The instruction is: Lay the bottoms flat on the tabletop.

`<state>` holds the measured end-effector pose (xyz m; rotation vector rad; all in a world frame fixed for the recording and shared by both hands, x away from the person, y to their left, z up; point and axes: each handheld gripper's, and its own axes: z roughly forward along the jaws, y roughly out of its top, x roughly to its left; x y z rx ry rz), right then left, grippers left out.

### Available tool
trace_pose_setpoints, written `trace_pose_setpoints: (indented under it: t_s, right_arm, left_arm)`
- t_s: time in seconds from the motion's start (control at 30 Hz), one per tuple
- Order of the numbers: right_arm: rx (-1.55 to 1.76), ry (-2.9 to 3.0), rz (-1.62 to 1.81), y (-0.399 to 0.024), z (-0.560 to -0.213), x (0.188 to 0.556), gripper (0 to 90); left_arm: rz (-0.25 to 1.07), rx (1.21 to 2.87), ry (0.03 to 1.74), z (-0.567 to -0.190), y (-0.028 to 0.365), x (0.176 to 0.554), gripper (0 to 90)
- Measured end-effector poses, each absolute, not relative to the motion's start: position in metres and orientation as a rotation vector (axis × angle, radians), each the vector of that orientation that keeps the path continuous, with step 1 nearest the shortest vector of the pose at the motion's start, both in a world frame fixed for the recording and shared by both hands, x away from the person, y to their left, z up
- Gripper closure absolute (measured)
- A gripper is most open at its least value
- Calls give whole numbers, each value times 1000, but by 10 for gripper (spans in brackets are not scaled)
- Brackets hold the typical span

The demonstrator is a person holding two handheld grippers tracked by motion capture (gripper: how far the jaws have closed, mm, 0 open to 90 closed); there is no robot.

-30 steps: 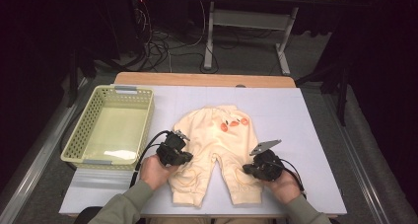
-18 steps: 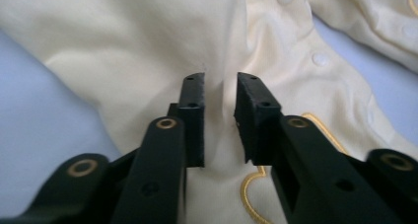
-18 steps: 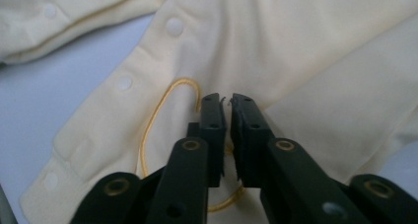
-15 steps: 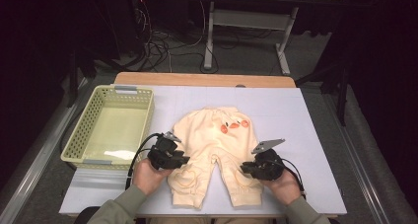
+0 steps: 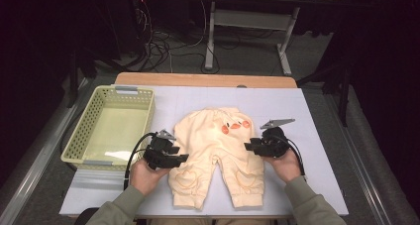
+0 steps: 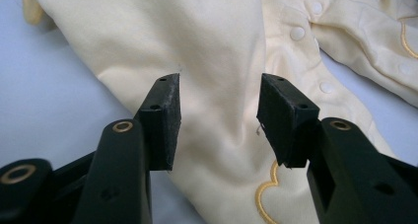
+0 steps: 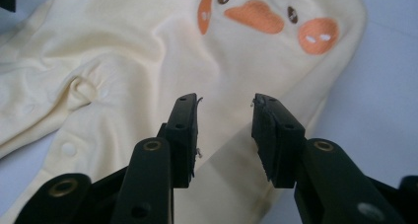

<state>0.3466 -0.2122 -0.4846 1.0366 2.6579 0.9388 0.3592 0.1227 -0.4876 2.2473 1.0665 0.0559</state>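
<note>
A pale yellow baby garment with an orange duck face lies flat on the white table top, its two legs toward me. My left gripper sits at the garment's left edge. In the left gripper view its jaws stand apart over the yellow cloth, near a row of snap buttons. My right gripper is at the right edge, jaws apart over the cloth below the duck face. Both pairs of jaws have just been opening, and neither pinches any cloth.
A light green mesh basket stands at the table's left side, with nothing inside that I can see. A wooden strip runs along the table's far edge. Desk legs and cables lie on the floor beyond.
Both grippers have let go of the garment and their jaws have spread. The left hand has drawn a little to the left, off the cloth's edge. The right hand stays put.
</note>
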Motion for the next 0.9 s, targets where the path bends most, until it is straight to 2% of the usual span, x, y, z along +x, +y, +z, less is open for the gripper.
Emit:
trace_pose_setpoints:
  t_s: [0.33,0.9]
  right_arm:
    - [1178,2523,1047,-226,-477,385,568]
    - [1308,2396,1016,-228,-452,451,552]
  left_arm:
    - [89,2192,1082,-484,131,358,482]
    - [115,2161,1092,-483,139,355,468]
